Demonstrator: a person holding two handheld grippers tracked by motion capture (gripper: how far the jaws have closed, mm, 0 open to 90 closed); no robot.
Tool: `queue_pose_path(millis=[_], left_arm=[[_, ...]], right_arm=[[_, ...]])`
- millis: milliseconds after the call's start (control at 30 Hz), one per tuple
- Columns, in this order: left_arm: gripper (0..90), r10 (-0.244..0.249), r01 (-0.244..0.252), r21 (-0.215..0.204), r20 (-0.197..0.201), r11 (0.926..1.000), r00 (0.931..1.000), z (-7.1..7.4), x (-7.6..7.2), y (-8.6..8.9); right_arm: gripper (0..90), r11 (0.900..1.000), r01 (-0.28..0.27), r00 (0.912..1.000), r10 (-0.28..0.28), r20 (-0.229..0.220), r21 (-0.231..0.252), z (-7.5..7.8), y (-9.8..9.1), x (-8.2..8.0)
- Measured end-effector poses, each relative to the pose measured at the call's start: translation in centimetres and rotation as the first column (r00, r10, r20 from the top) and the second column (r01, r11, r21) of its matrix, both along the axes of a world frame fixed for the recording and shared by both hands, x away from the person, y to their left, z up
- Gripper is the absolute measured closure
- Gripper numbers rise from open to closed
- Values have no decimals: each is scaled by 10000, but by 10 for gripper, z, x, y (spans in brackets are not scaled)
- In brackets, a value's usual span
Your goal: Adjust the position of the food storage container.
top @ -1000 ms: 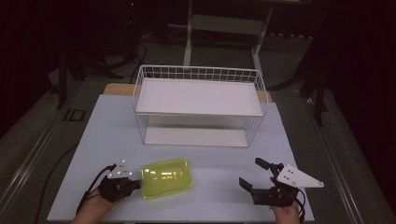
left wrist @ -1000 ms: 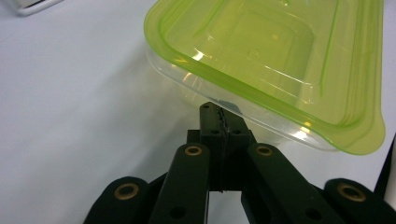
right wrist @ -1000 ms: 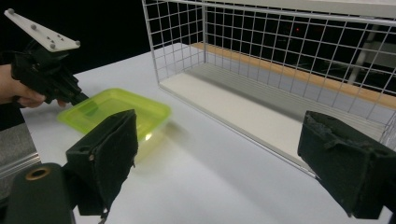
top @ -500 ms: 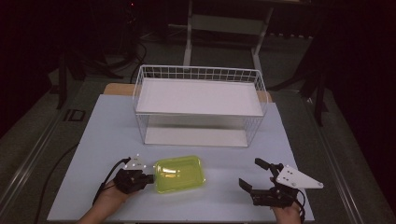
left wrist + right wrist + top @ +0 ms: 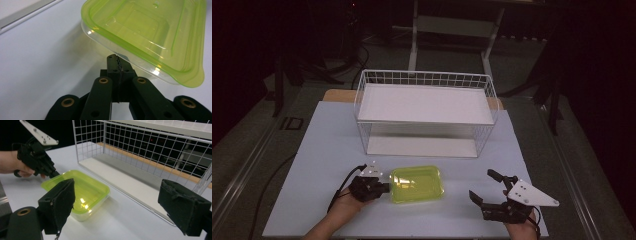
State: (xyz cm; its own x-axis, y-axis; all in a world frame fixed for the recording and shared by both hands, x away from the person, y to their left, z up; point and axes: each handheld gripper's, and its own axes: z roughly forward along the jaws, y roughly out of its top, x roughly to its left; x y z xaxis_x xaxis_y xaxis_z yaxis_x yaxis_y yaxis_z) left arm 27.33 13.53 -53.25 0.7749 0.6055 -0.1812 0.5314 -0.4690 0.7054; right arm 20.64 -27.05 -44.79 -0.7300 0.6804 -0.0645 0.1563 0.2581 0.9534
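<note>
A translucent yellow-green plastic container (image 5: 417,184) lies on the white table (image 5: 322,145), in front of the wire shelf rack (image 5: 424,112). My left gripper (image 5: 384,187) is shut on the container's left rim; in the left gripper view its jaws pinch the lip of the container (image 5: 150,35) at the gripper tip (image 5: 117,58). My right gripper (image 5: 487,187) rests wide open near the table's front right, nothing between its pads. In the right gripper view the container (image 5: 80,190) lies ahead, with the left gripper (image 5: 55,173) holding its far edge.
The white wire rack (image 5: 155,157) has an upper shelf board and a lower board, open toward me. A wooden strip (image 5: 334,94) shows behind it. Dark floor and stands surround the table; a cable (image 5: 267,190) trails off the left.
My left gripper has slid the container rightward and a little forward, toward the table's middle. The right gripper has stayed in place, open.
</note>
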Motion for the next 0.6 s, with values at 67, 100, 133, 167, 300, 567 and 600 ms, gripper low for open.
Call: queue_pose_path(millis=[67,100,133,167,300,567,600], left_arm=[[900,-8,8,-26,8,10000,10000,0,2,-2],[900,-28,28,-35,-1,10000,10000,1,4,-4],[900,-26,26,-43,6,10000,10000,1,5,-5],[900,-10,10,-62,2,10000,10000,1,6,-6],[900,-32,32,-72,-7,10000,10000,1,12,-9],[900,-140,136,-347,-124,9993,9998,-4,20,-15],[900,-177,169,-370,-208,9992,9996,-5,21,-15]], right_arm=[[127,9999,-50,10000,50,-9,-88,0,0,0],[126,9999,-92,10000,92,5,-105,0,0,0],[126,9998,-103,9999,104,32,-148,0,0,0],[138,9999,-88,10000,89,38,-131,0,0,0],[157,9995,-275,9995,273,-157,-121,-1,0,1],[160,9992,-243,9988,230,-440,-309,-2,2,2],[160,9994,-326,9985,319,-451,-144,-2,1,2]])
